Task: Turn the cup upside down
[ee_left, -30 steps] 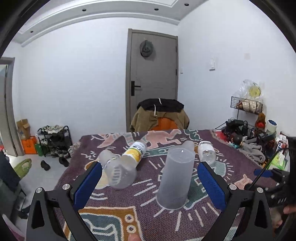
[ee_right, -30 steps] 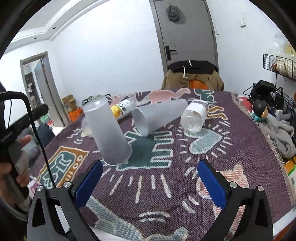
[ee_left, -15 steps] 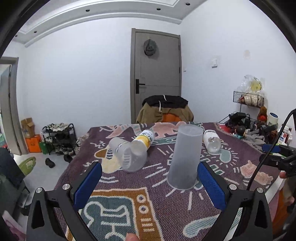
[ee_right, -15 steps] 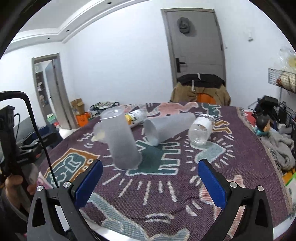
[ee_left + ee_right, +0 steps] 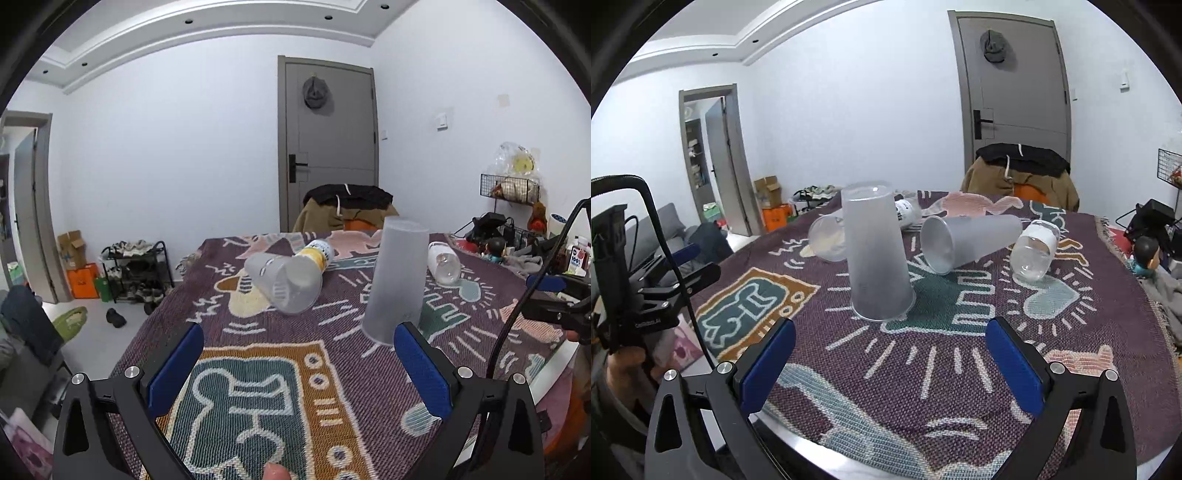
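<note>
A tall frosted cup [image 5: 397, 280] [image 5: 875, 254] stands upside down, mouth on the patterned cloth [image 5: 266, 376] [image 5: 923, 350]. A second frosted cup [image 5: 967, 242] lies on its side behind it, mouth toward me. A clear short cup [image 5: 284, 282] [image 5: 827, 242] lies on its side to the left. My left gripper [image 5: 295, 365] is open and empty, held back from the cups. My right gripper [image 5: 890, 362] is open and empty, also short of the upside-down cup.
A yellow-labelled bottle [image 5: 319, 253] and a clear jar with a white band [image 5: 1034, 251] [image 5: 445, 262] lie on the cloth. A chair with jackets [image 5: 1019, 173] stands behind the table. The table's near edge [image 5: 849, 461] is just below my right gripper.
Both grippers have pulled back and away from the upside-down cup, which now looks smaller and farther. The cups have not moved.
</note>
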The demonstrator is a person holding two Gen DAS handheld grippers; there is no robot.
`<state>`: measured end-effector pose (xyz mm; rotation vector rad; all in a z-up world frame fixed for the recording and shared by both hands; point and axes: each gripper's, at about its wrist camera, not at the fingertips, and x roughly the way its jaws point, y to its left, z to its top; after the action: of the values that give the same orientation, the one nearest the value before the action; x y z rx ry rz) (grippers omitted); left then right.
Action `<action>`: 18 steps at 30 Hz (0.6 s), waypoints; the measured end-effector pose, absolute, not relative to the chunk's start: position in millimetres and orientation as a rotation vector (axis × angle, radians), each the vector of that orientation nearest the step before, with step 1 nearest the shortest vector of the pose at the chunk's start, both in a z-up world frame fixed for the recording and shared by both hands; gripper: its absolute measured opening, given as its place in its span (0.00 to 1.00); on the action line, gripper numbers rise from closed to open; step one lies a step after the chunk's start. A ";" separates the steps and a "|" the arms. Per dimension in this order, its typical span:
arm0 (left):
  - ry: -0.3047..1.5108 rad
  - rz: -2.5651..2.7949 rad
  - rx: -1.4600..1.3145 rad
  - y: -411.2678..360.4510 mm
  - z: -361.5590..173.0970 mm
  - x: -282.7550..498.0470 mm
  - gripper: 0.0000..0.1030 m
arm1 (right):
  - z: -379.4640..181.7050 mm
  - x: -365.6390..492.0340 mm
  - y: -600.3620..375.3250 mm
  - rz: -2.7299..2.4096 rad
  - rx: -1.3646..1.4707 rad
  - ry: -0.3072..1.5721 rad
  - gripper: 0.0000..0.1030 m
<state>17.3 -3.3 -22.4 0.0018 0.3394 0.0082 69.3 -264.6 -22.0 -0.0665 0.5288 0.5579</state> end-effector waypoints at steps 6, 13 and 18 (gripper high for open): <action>0.320 0.032 0.019 0.7 -23.8 13.5 1.00 | -21.1 67.6 -266.4 0.556 -0.060 0.506 1.00; 0.288 0.069 0.008 8.3 -15.3 8.7 1.00 | -22.1 66.3 -265.5 0.564 -0.057 0.502 1.00; 0.282 0.079 -0.001 11.9 -12.8 7.9 1.00 | -24.6 68.3 -265.8 0.557 -0.049 0.513 1.00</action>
<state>7.9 11.9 -12.8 -0.0006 0.2820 0.0788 68.3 -265.8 -24.6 -0.0489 0.5132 0.5570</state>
